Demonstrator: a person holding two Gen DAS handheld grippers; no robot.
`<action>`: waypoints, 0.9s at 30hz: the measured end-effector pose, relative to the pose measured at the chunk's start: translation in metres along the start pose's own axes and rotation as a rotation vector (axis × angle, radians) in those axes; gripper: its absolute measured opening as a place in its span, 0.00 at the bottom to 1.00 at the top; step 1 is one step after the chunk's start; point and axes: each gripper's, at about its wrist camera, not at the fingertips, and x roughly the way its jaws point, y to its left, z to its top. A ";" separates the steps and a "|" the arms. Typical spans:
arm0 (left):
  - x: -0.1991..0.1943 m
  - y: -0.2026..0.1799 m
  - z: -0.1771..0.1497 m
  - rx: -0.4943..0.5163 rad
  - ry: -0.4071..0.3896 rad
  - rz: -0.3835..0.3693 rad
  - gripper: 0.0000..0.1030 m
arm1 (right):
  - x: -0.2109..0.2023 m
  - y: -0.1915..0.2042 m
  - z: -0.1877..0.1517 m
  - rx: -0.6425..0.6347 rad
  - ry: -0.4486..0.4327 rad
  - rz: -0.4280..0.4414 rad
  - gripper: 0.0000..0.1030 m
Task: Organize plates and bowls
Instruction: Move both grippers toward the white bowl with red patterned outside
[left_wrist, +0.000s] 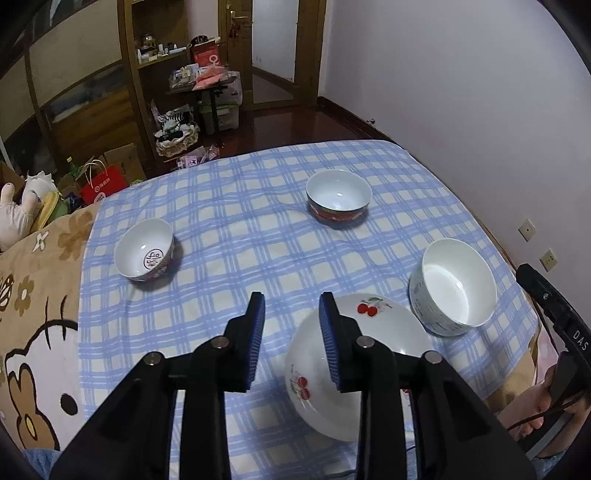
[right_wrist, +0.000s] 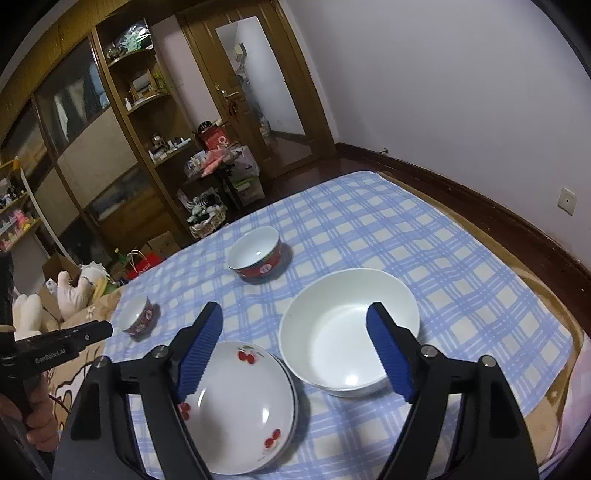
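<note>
White cherry plates (right_wrist: 240, 410) sit stacked by the big bowl (right_wrist: 349, 332) on the cloth (right_wrist: 443, 258), so I hold my right gripper (right_wrist: 295, 349) wide and left gripper (left_wrist: 291, 339) narrow, both empty, above them.

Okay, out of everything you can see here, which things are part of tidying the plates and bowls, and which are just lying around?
Part of the job:
cherry plates
large white bowl
red-banded bowl
small patterned bowl

Just lying about:
plush toy
red paper bag
wicker basket
cardboard box
</note>
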 end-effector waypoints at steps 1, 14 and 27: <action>0.000 0.001 0.001 0.000 -0.001 0.002 0.35 | 0.000 0.002 0.001 -0.008 -0.004 -0.002 0.87; 0.009 -0.004 0.031 0.039 -0.064 0.026 0.70 | 0.029 0.012 0.018 -0.028 0.009 -0.025 0.99; 0.059 -0.015 0.085 0.091 -0.050 0.070 0.87 | 0.083 0.005 0.055 -0.022 0.046 -0.037 1.00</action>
